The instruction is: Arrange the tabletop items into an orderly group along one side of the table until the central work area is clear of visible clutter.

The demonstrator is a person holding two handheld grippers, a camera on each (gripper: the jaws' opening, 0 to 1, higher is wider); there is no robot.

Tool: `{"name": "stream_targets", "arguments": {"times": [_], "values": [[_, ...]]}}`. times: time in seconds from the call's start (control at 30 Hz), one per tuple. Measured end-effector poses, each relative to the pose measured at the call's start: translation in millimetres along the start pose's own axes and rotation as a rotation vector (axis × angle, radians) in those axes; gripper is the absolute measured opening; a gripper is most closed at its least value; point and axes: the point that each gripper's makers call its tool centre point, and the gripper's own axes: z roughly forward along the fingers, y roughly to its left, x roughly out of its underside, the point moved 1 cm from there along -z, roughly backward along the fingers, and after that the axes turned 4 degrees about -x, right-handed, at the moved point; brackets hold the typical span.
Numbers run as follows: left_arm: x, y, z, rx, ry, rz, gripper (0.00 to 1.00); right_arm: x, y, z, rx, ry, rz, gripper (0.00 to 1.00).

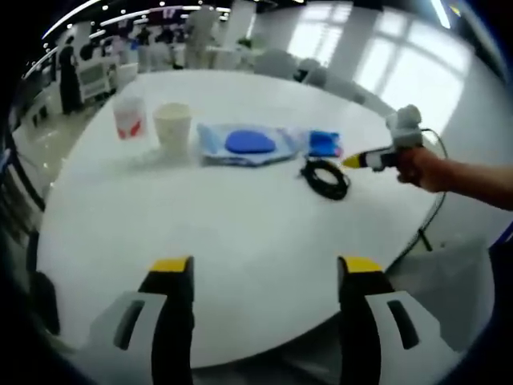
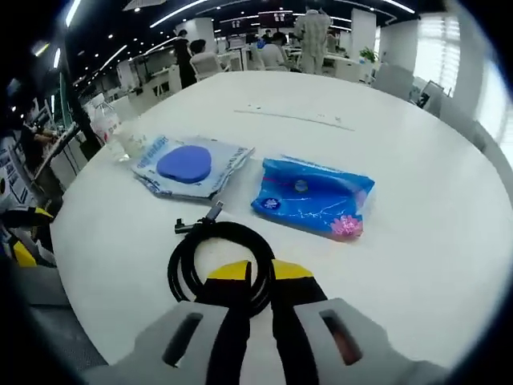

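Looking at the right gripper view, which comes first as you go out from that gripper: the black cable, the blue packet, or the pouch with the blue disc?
1. Black cable: coiled right at the tips of the right gripper.
2 and 3. Blue packet, ahead to the right, and pouch with the blue disc, ahead to the left: both lie beyond the cable, too close to call.

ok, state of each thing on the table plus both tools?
left tool: open, above the near table edge, holding nothing
right tool: nearly shut, over the coiled cable
black cable: coiled, flat on table
blue wipes pack: flat, looks sealed
clear bag with blue disc: lying flat
paper cup: upright
plastic cup: upright, beside the paper cup
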Motion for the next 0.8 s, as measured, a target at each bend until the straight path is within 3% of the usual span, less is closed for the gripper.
{"name": "stream_targets", "arguments": {"times": [0.1, 0.27, 0.4, 0.5, 0.63, 0.8], "values": [[-0.9, -2.1, -0.8, 0.007, -0.005, 0.0, 0.7, 2.1, 3.1, -7.3, -0.001, -0.006, 0.013, 0.11], [0.4, -4.9, -1.5, 0.013, 0.003, 0.021, 0.7, 2.7, 11.1, -19.7, -0.006, -0.034, 0.052, 0.26], [-3.8, 2.6, -5.6, -0.002, -0.011, -0.025, 0.7, 5.2, 22.1, -29.0, -0.023, -0.038, 0.07, 0.35], [-7.5, -1.0, -9.0, 0.037, -0.022, -0.071, 0.76, 13.6, 18.6, -35.4, 0.022, -0.014, 0.08, 0.32], [-12.3, -0.5, -15.3, 0.04, -0.04, -0.003, 0.78, 17.5, 17.8, -43.8, 0.05, -0.071, 0.132, 0.5], [-13.2, 0.5, -20.7, 0.067, -0.044, -0.029, 0.78, 32.2, 23.3, -56.5, 0.06, -0.087, 0.158, 0.53]]}}
